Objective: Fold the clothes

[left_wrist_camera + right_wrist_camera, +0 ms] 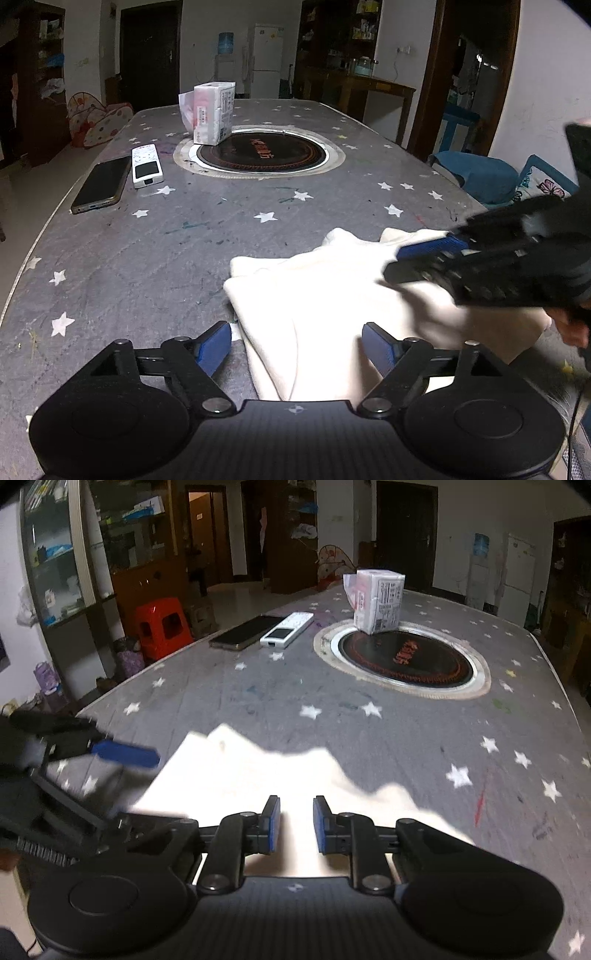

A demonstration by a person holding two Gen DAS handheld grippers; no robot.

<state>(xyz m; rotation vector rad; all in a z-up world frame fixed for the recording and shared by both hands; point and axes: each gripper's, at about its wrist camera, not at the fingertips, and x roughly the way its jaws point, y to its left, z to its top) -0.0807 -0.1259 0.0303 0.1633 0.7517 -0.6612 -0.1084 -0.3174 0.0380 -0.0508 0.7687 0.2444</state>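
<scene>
A white garment (325, 295) lies crumpled on the near part of the grey star-patterned table (147, 258). My left gripper (297, 343) is open wide just above the garment's near left edge, with cloth showing between its blue pads but not clamped. My right gripper (395, 264) comes in from the right, blurred, over the garment's far right part. In the right wrist view the garment (258, 775) spreads under my right gripper (295, 823), whose pads stand a narrow gap apart with nothing held. A blue finger (125, 754) of the left gripper shows at the left.
A phone (101, 184), a white remote (147, 166) and a wrapped tissue pack (214, 112) sit at the far left. A round black hob (260, 153) is set in the table's middle. A blue chair (476, 177) stands at the right edge, a red stool (162, 626) on the floor.
</scene>
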